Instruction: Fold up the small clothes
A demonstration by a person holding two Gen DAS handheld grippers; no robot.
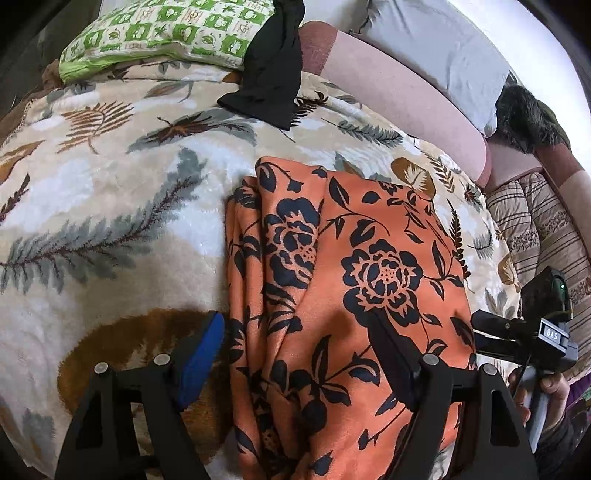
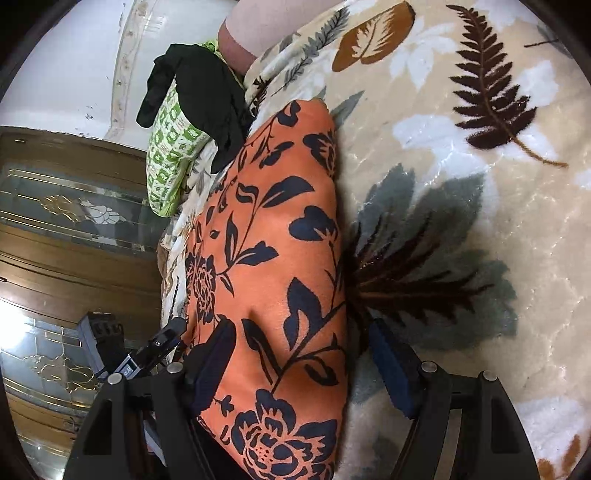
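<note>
1. Where the left tool [image 1: 295, 354] enters its own view, its two fingers stand wide apart, straddling the near end of the orange floral cloth [image 1: 343, 295]; the blue pad [image 1: 201, 354] sits just beside the cloth's left edge on the blanket, while the other finger rests on top of the cloth. Nothing is clamped.
2. Right tool [image 2: 303, 365]: fingers likewise spread wide. One pad lies on the cloth's surface; the other blue pad [image 2: 391, 369] is on the blanket just beside the folded edge. Nothing is clamped.
3. Orange floral cloth [image 2: 266, 258]: folded into a long, layered strip, lying flat on the leaf-patterned blanket [image 1: 110, 192]. Several stacked layers show along its left side in the left wrist view.
4. Right tool body [image 1: 532, 332] is visible at the cloth's right edge in the left wrist view, with part of a hand [image 1: 550, 391] on its handle.
5. Black garment [image 1: 273, 70]: lies well apart from the cloth, at the far side of the blanket, draped partly over a green-and-white pillow [image 1: 159, 33].
6. Pink bolster [image 1: 399, 96] and grey pillow [image 1: 443, 48] lie along the far edge.
7. Wooden glass-panelled cabinet [image 2: 74, 221] stands beyond the bed in the right wrist view.
</note>
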